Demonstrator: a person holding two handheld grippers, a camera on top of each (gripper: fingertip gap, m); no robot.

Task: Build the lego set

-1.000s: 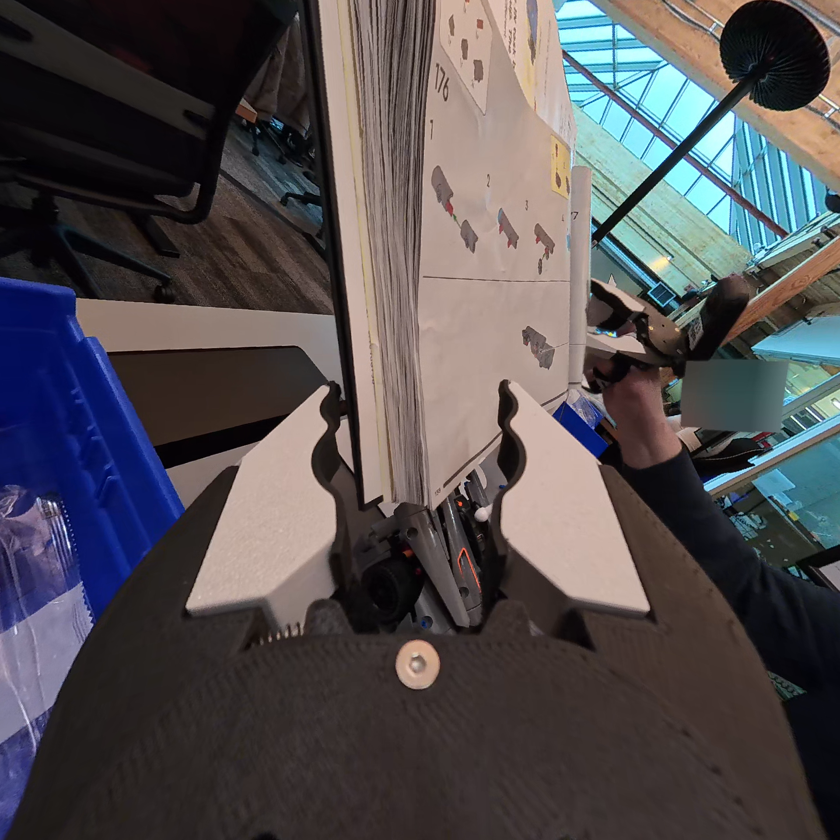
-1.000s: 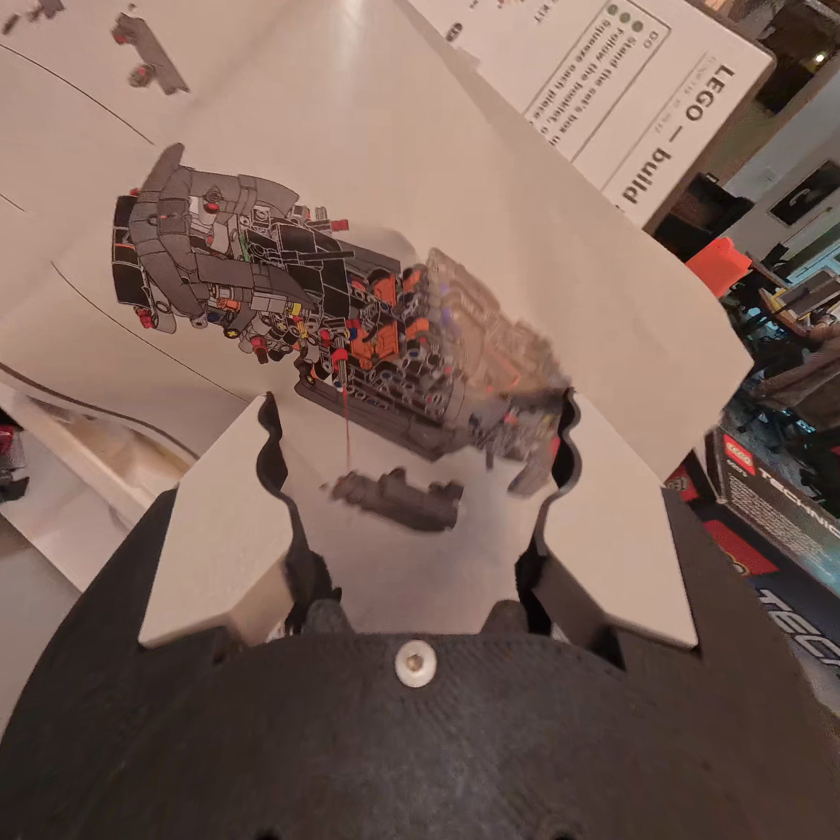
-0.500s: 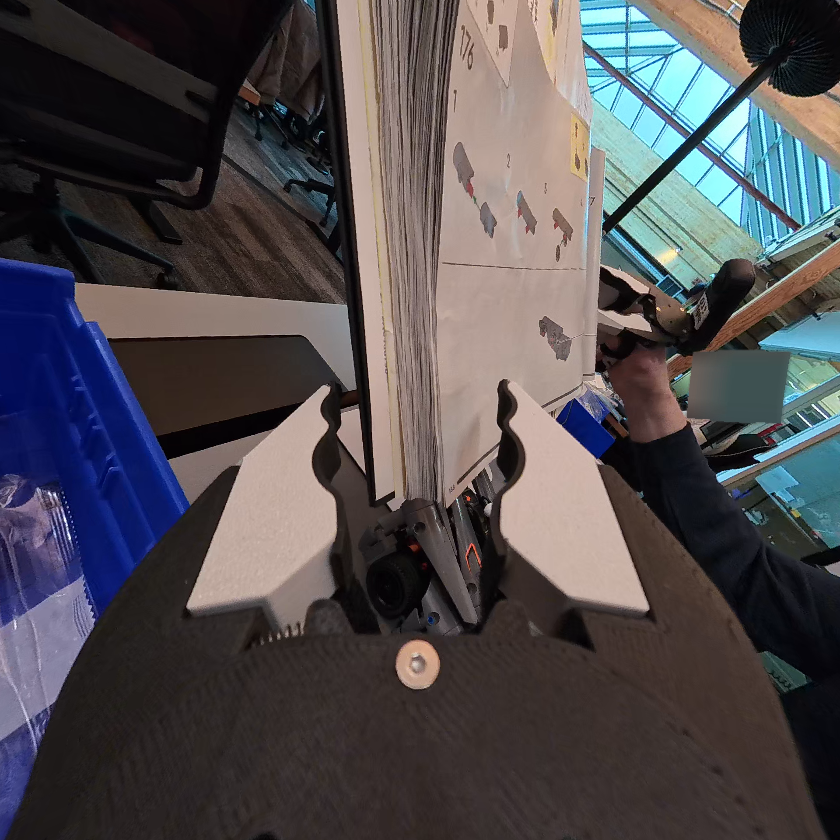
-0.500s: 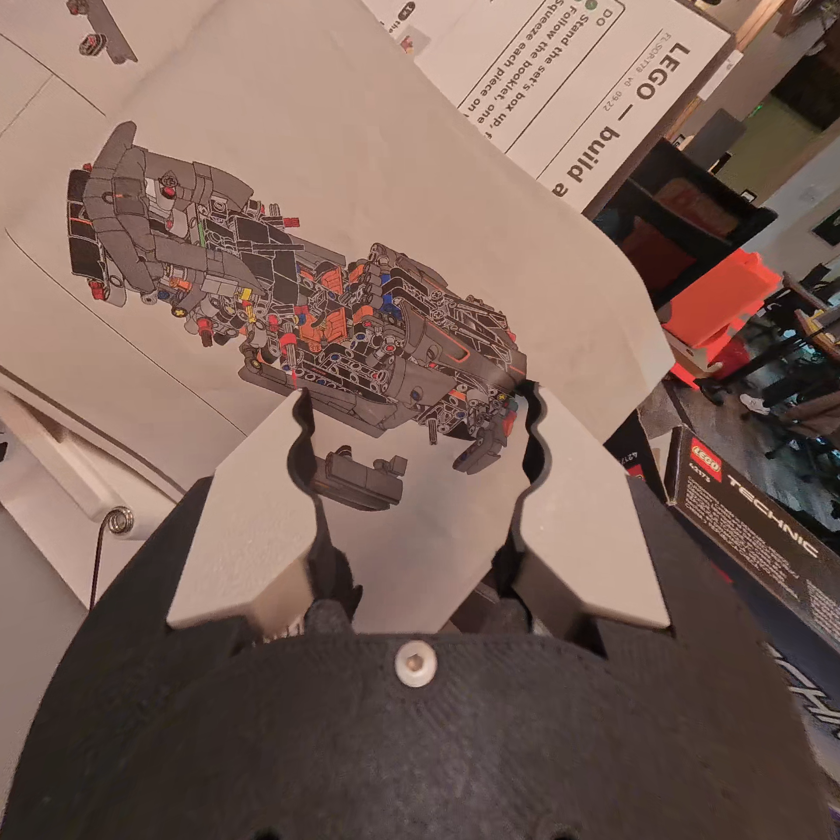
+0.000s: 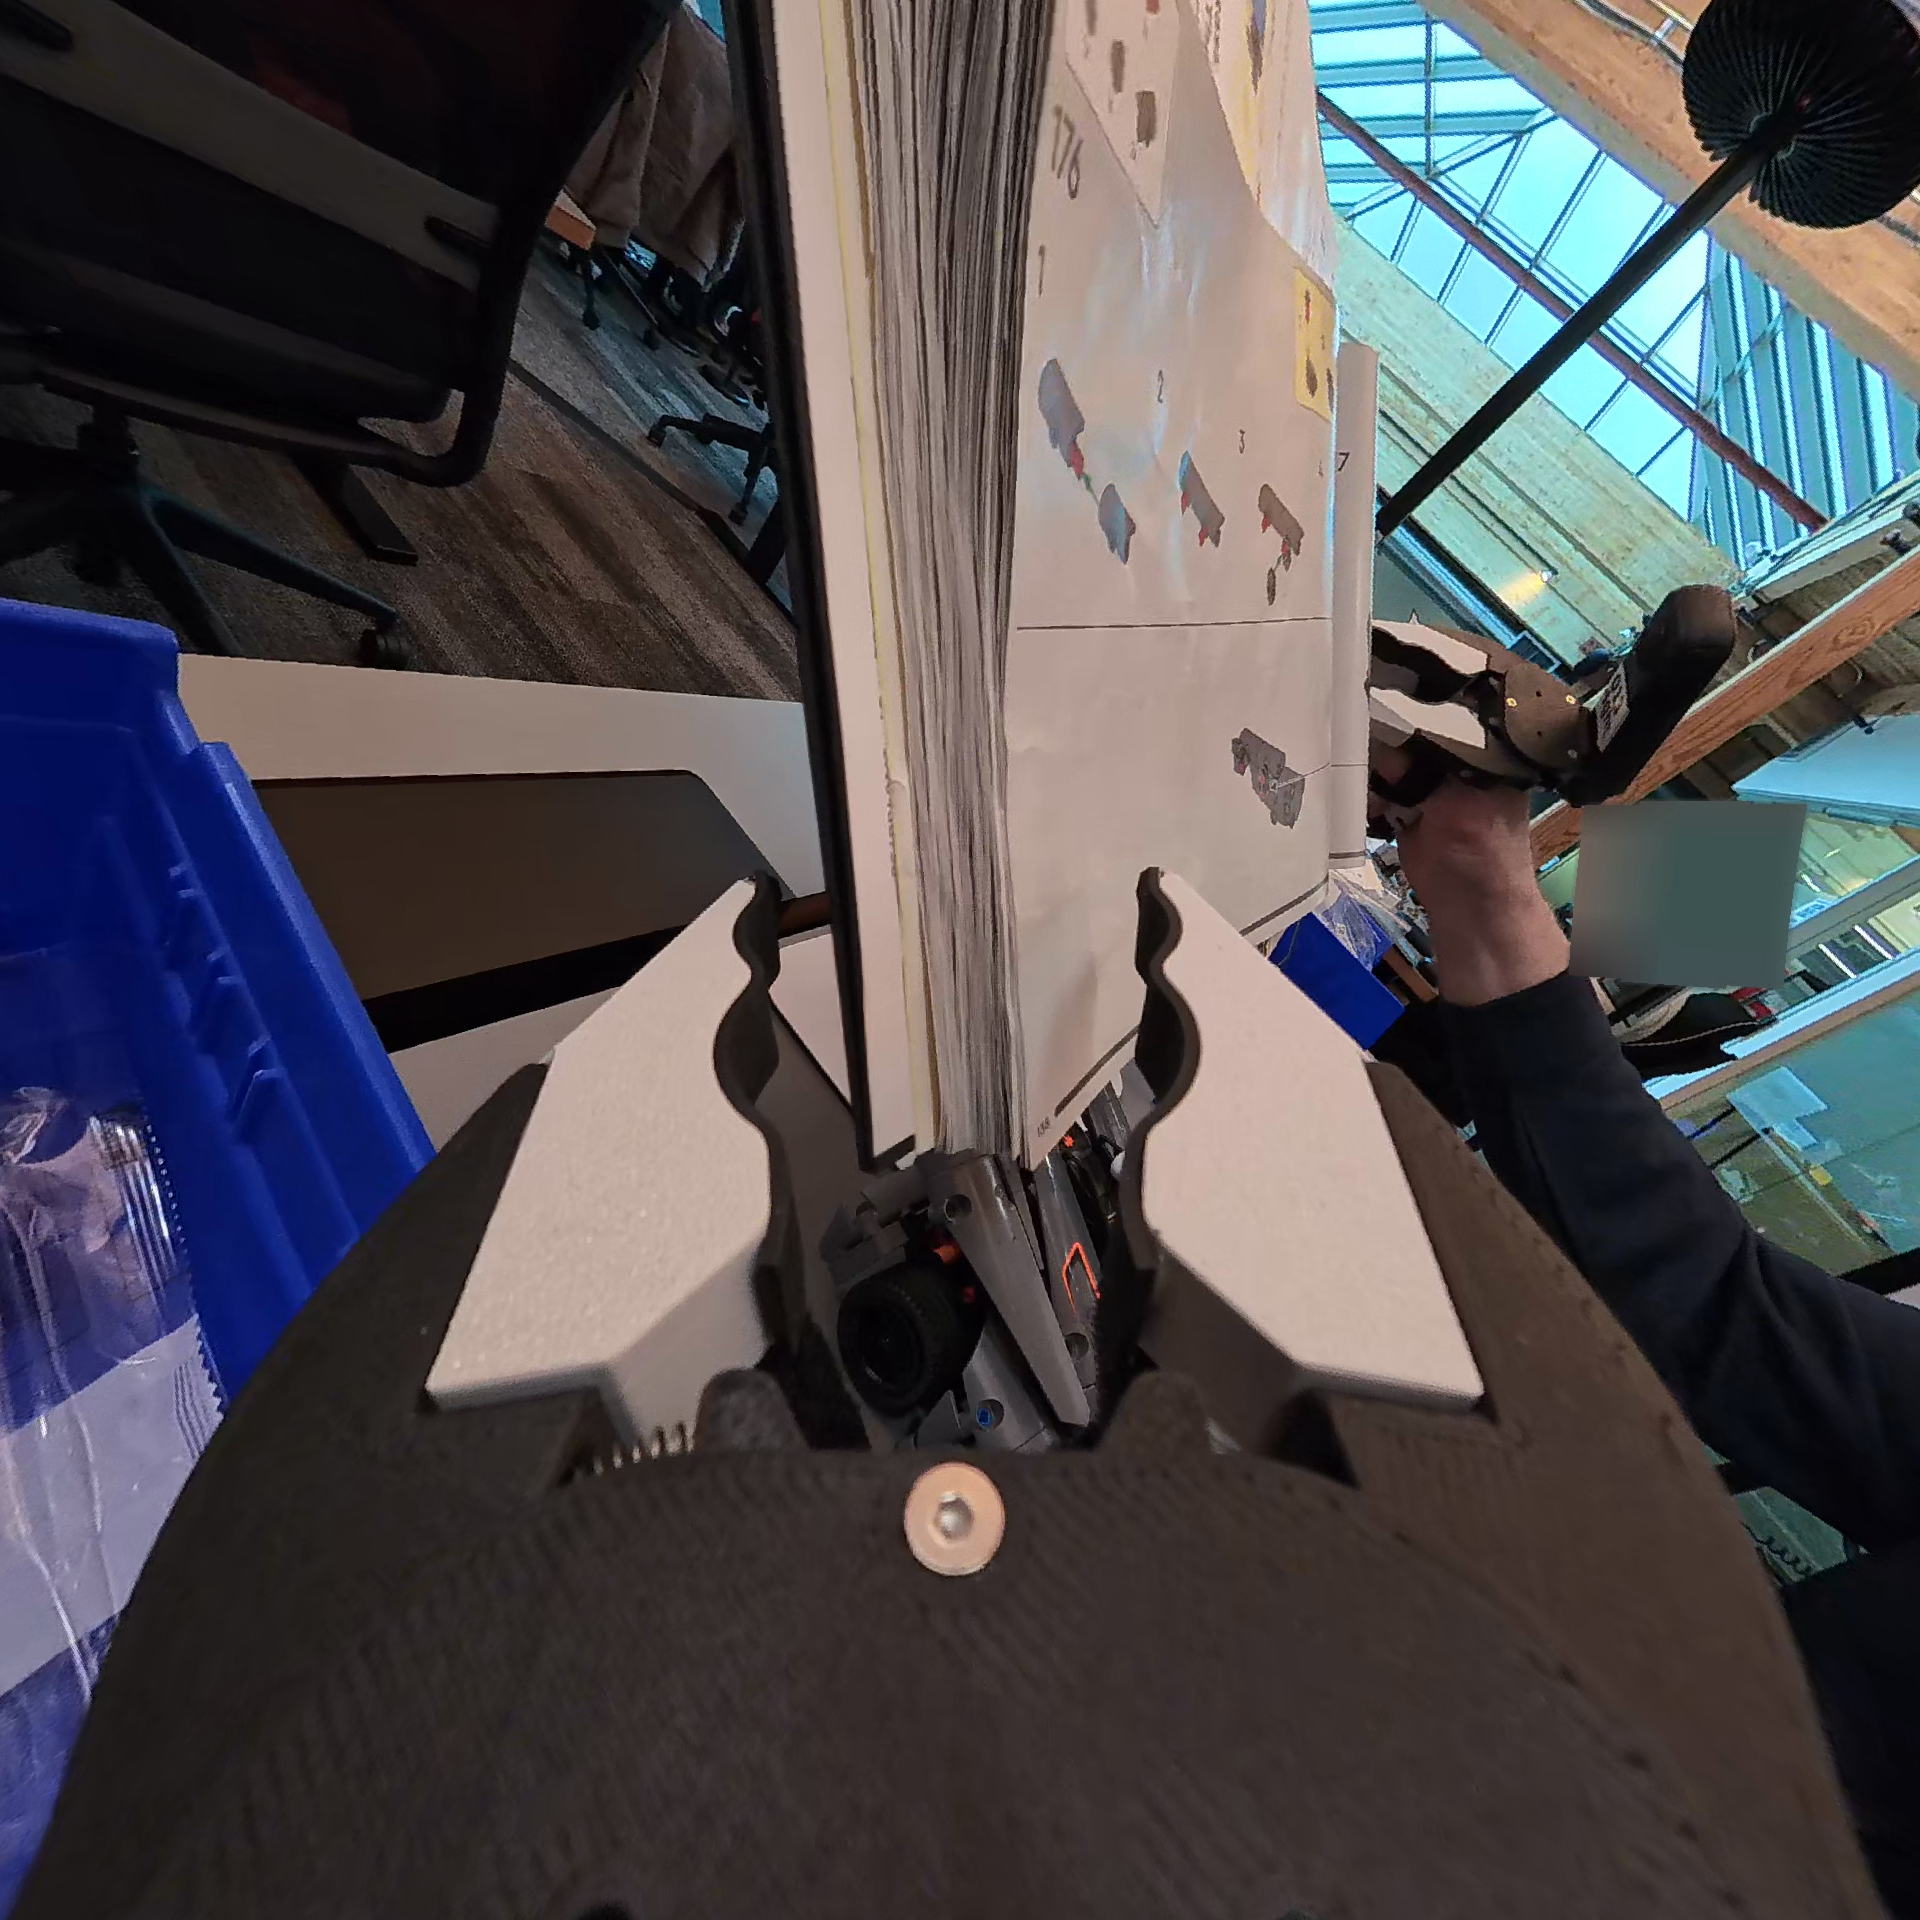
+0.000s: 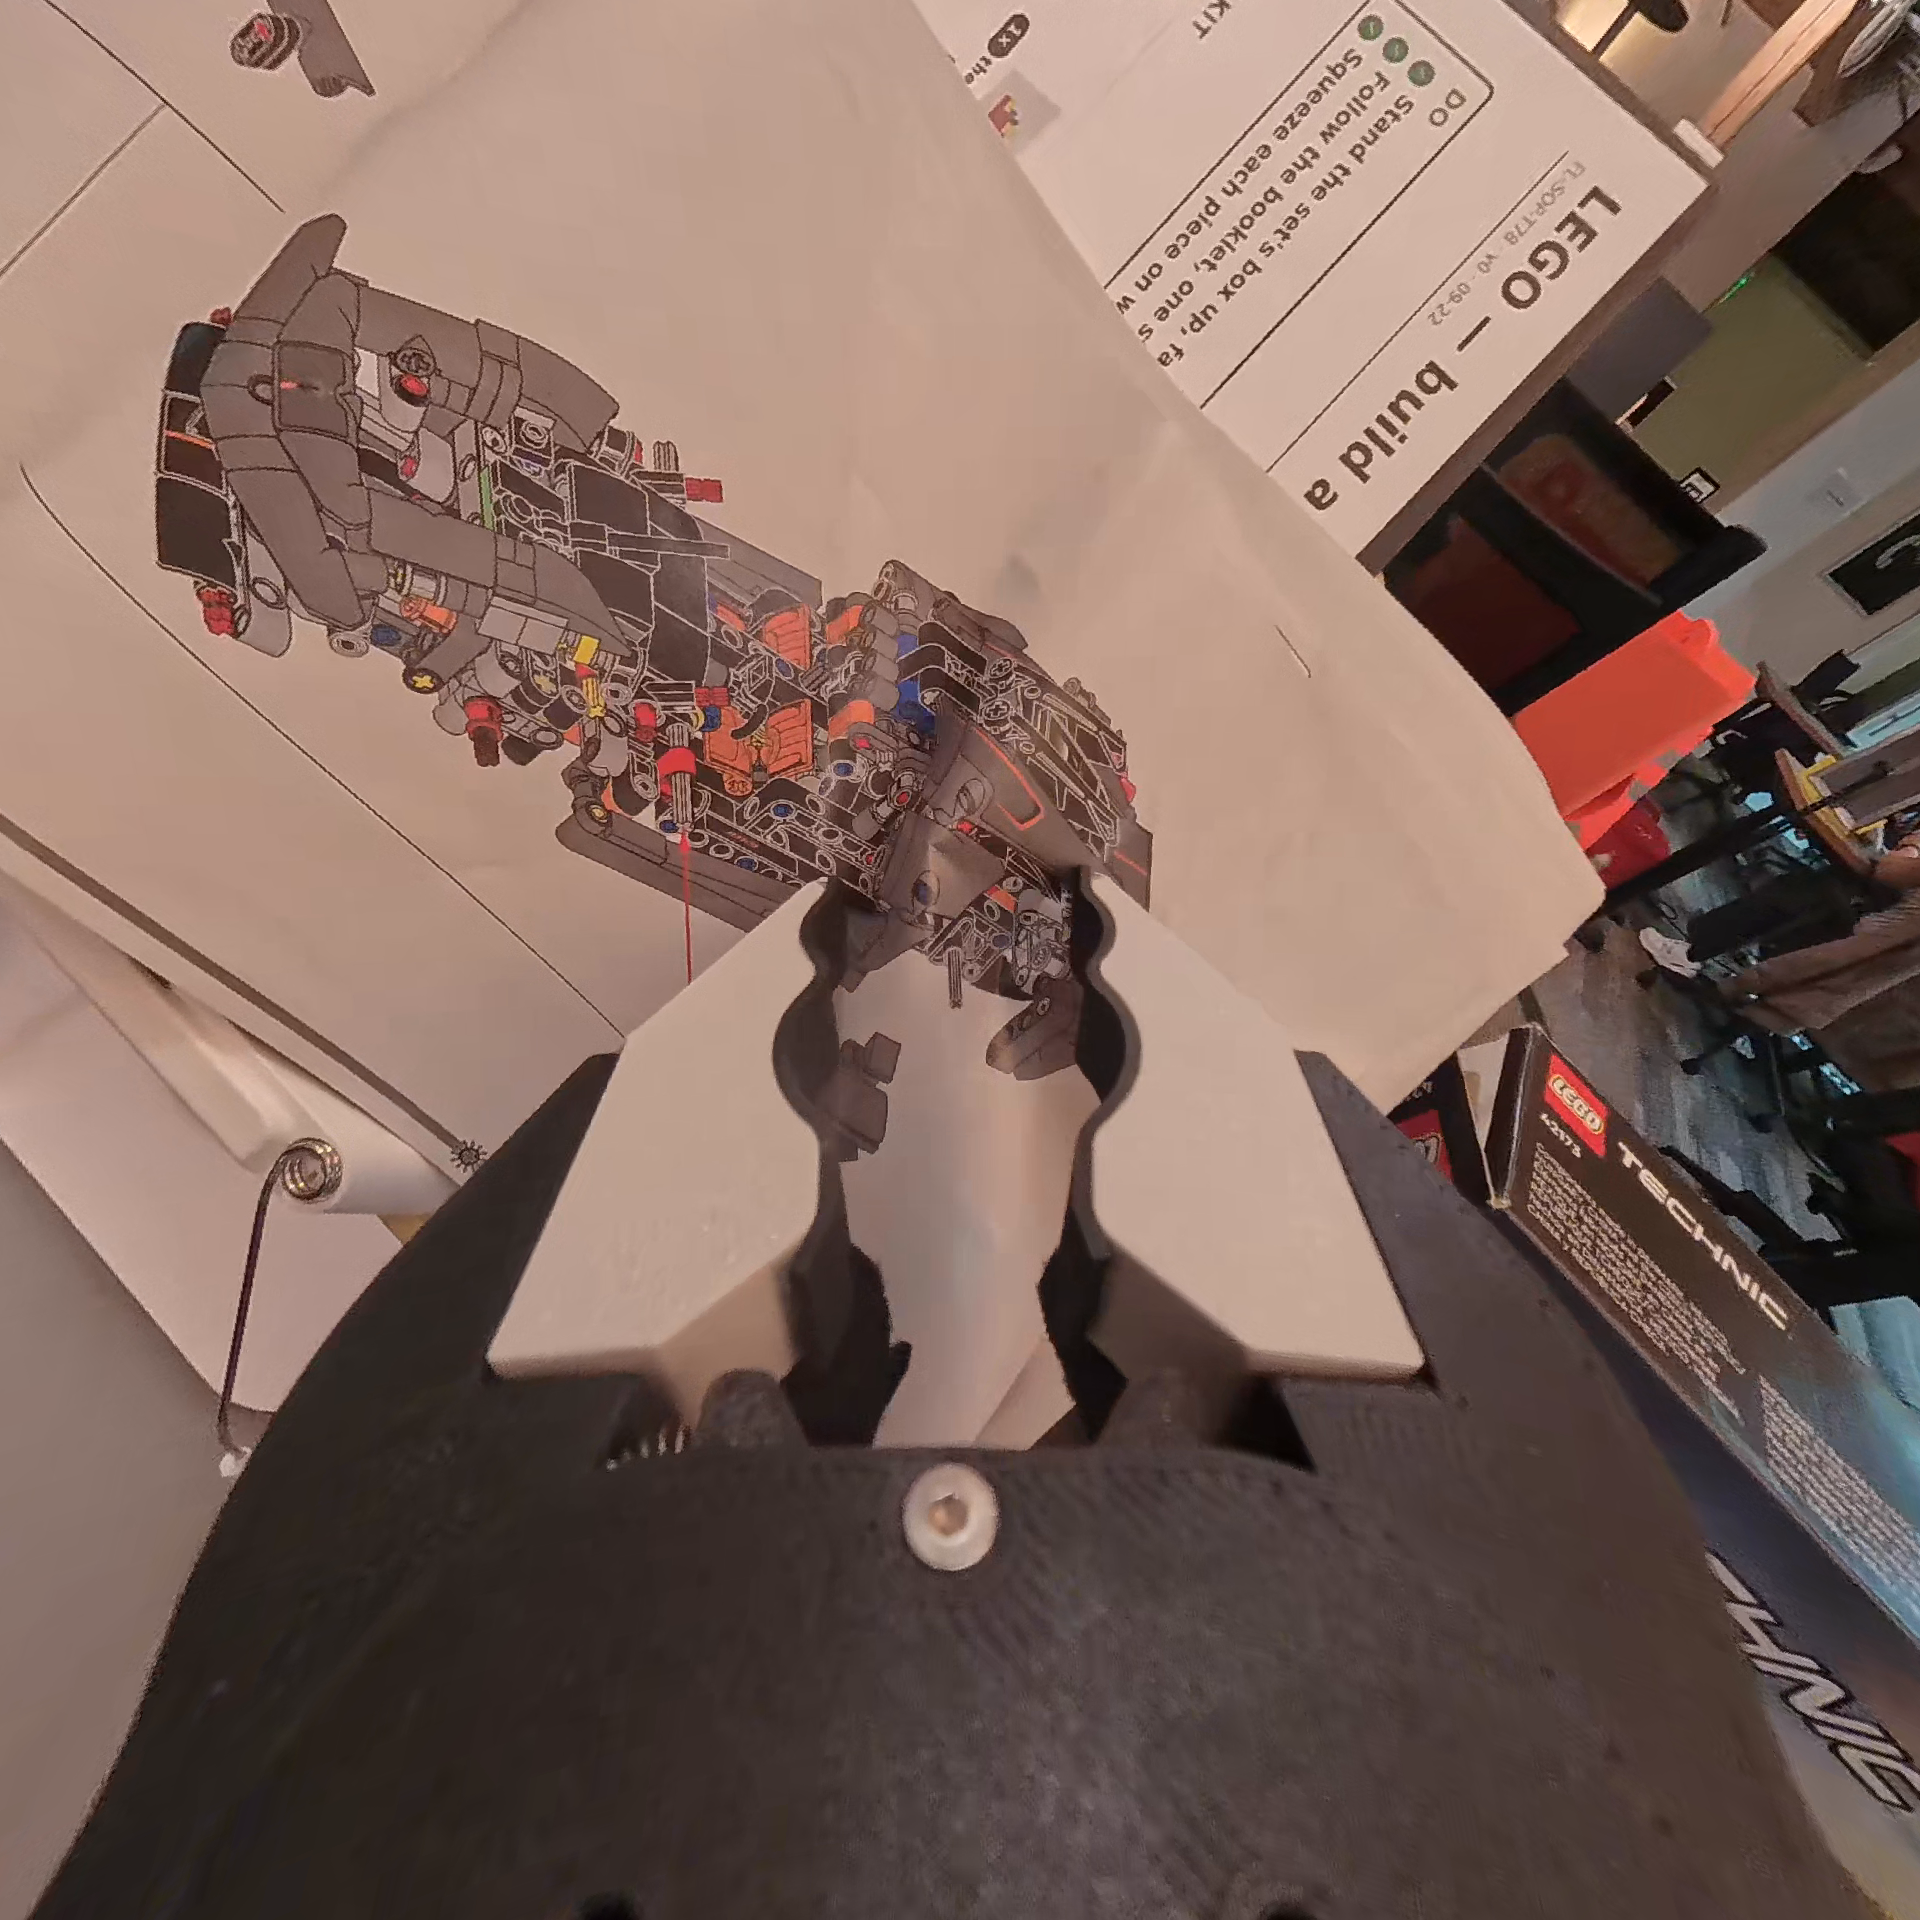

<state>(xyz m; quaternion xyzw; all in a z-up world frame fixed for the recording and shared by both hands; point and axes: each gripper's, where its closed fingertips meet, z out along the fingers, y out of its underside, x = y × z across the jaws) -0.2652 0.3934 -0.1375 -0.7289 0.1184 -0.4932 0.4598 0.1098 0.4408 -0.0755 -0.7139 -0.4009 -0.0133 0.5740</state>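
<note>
Step numbers are printed on the open page of the instruction booklet (image 5: 1174, 582). A white sheet (image 6: 1382, 187) behind it bears black printed lines. The dark set box (image 6: 1662, 1278) carries a red logo and white lettering.

Left of the gripper (image 5: 951, 925) sat a blue bin (image 5: 156, 883); ahead, a white booklet (image 5: 1164, 644) carried grey drawings.
</note>
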